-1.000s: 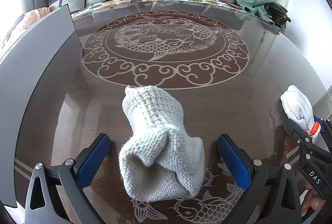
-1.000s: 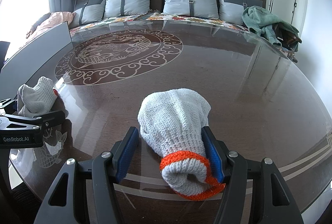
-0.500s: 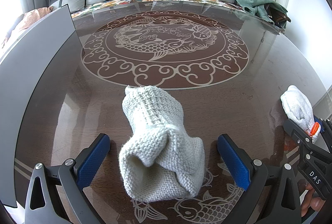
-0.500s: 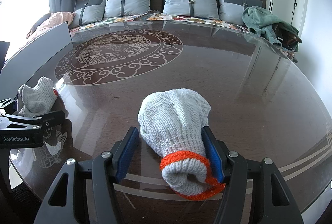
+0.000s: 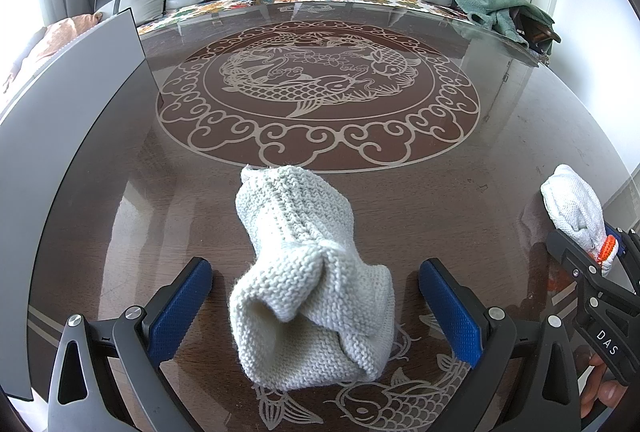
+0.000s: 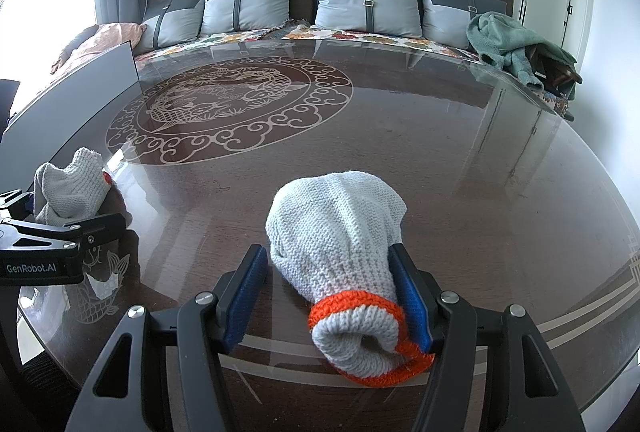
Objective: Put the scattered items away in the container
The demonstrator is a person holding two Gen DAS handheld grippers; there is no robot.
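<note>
Nothing is shifting from a moment ago: both my claws are sitting exactly where they were. My left gripper [image 5: 316, 312] is spreading wide, its blue ribbed pads [image 5: 180, 308] standing clear on either side of the cream knitted sock [image 5: 308, 280], which is lying bunched on the table [image 5: 460, 192] near its front edge, cuff gaping toward me. My right gripper [image 6: 328, 296] is holding half closed around the orange-trimmed sock [image 6: 340, 244]; the right pad is touching the knit at the orange cuff, the left pad is standing just off it. That sock is lying near the table's front edge too, well apart from the cream one. Ahead, the glossy dark round top with its pale etched fish medallion [image 5: 316, 88] is stretching open to the far edge. A flat grey panel [image 5: 60, 136] is rising along the table's left edge.
</note>
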